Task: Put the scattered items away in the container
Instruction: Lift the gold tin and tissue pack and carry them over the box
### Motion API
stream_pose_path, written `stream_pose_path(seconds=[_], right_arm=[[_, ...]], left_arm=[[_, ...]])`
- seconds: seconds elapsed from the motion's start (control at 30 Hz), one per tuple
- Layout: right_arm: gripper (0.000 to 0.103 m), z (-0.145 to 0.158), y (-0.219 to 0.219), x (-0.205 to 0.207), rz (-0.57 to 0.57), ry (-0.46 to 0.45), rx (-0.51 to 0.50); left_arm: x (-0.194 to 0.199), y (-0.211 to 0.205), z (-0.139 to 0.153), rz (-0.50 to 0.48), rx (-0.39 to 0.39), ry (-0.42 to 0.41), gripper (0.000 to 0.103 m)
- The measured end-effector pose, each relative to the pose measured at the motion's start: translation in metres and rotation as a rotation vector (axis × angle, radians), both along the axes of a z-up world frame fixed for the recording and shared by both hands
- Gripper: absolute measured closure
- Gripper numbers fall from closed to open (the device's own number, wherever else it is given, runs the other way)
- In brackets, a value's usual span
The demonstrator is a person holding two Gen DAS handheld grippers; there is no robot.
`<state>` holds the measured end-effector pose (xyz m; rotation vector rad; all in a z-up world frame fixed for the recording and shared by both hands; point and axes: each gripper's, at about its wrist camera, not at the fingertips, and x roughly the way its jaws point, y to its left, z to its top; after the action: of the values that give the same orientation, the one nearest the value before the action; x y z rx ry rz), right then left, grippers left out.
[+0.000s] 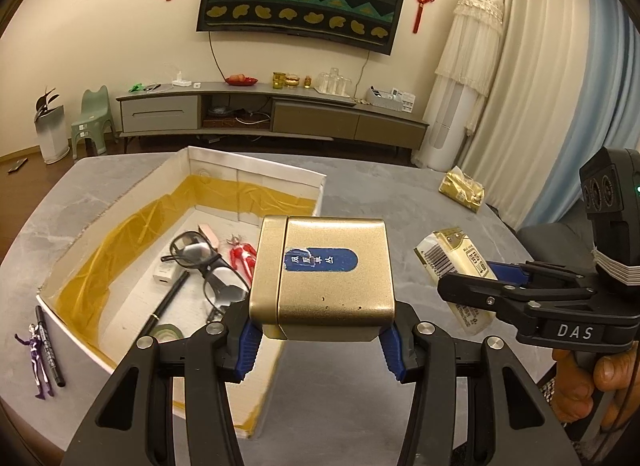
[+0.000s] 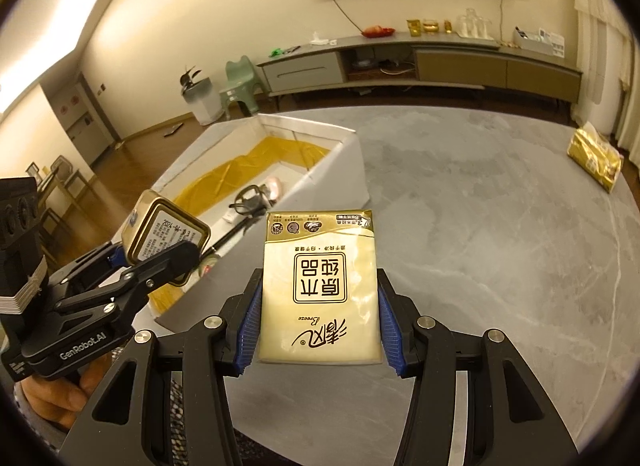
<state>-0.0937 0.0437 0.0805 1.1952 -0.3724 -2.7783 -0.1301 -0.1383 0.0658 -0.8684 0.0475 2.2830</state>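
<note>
left gripper: gripping the gold tin, hovering over the box
right gripper: clamping the tissue pack above the table

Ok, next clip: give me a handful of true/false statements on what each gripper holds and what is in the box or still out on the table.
1. The left gripper grips a gold tin. True.
2. The right gripper is empty. False: it is shut on a tissue pack.
3. Glasses lie inside the box. True.
4. The purple figure is in the box. False: it lies on the table outside the box, beside a black pen.
5. A gold packet sits on the table away from the box. True.
6. The red figure lies on the bare table. False: it is inside the box.
</note>
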Motion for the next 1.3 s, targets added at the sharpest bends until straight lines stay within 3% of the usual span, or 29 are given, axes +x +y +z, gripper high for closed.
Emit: stream_pose_path(seconds=[0.67, 1.3], right_arm=[[0.049, 0.023, -0.054, -0.038, 0.087, 0.013, 0.067], [0.049, 0.025, -0.082, -0.072, 0.131, 0.002, 0.094]], left_arm=[[-0.035, -0.039, 0.007, 0.055, 0.011, 0.020, 0.052], [-0.065, -0.063, 0.007, 0.077, 0.014, 0.029, 0.052]])
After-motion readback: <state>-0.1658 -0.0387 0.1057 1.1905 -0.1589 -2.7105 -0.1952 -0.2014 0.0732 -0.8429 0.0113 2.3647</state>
